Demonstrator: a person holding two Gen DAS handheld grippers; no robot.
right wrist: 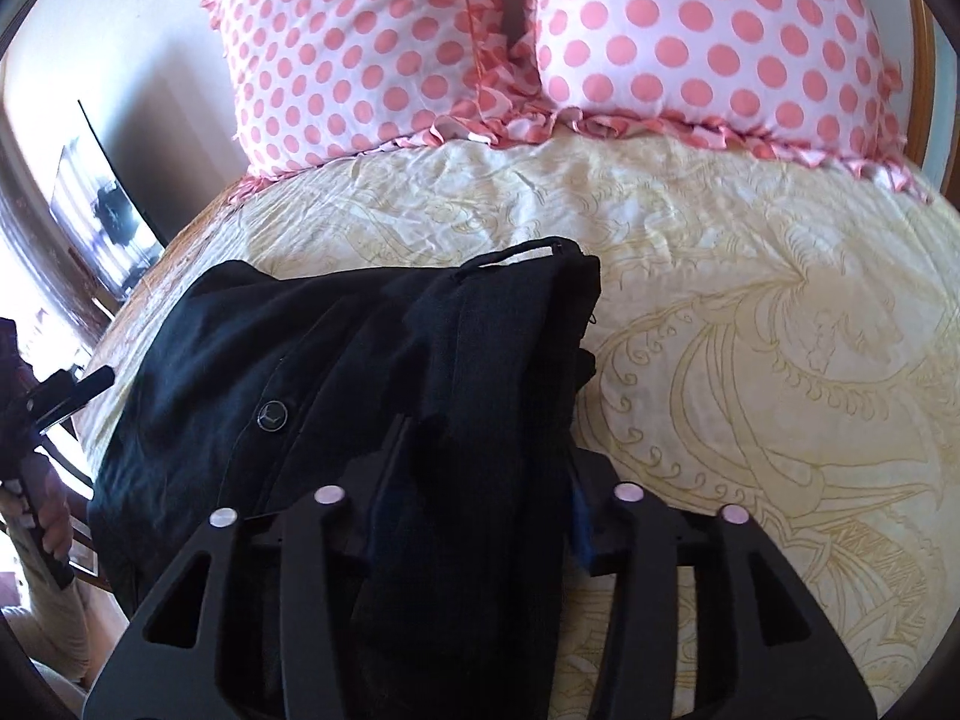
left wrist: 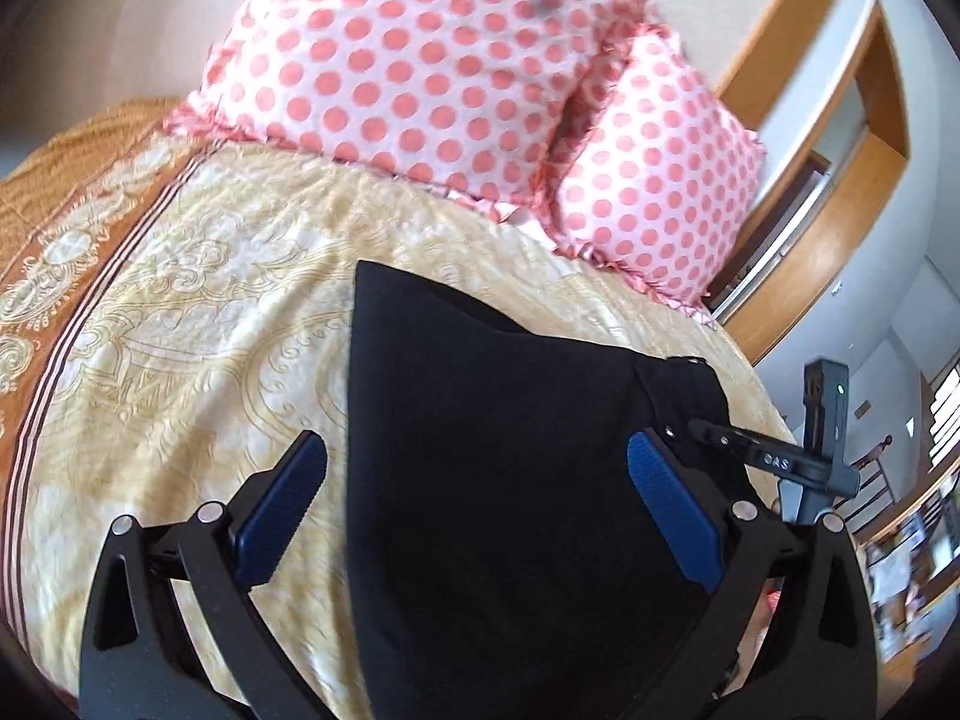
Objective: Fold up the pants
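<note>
Black pants (left wrist: 510, 450) lie folded on the yellow patterned bedspread (left wrist: 210, 330). My left gripper (left wrist: 477, 441) is open wide and hovers over them, its blue pads (left wrist: 282, 504) clear of the cloth on both sides. A finger of the right gripper (left wrist: 756, 456) reaches in at the pants' right edge. In the right wrist view the pants (right wrist: 360, 348) show a button (right wrist: 272, 417) and the waistband (right wrist: 522, 252). My right gripper (right wrist: 489, 444) has a thick bunch of the cloth between its fingers. The cloth hides the pads, so whether they press is unclear. A hand holds the left gripper's finger (right wrist: 90, 381) at the far left.
Two pink polka-dot pillows (right wrist: 390, 60) (right wrist: 720, 30) lean at the head of the bed. A wooden headboard (left wrist: 798, 30) stands behind them. The bedspread's orange border (left wrist: 66, 228) marks the left edge. A dark screen (right wrist: 102, 204) hangs on the wall at left. Bare bedspread (right wrist: 750, 330) lies right of the pants.
</note>
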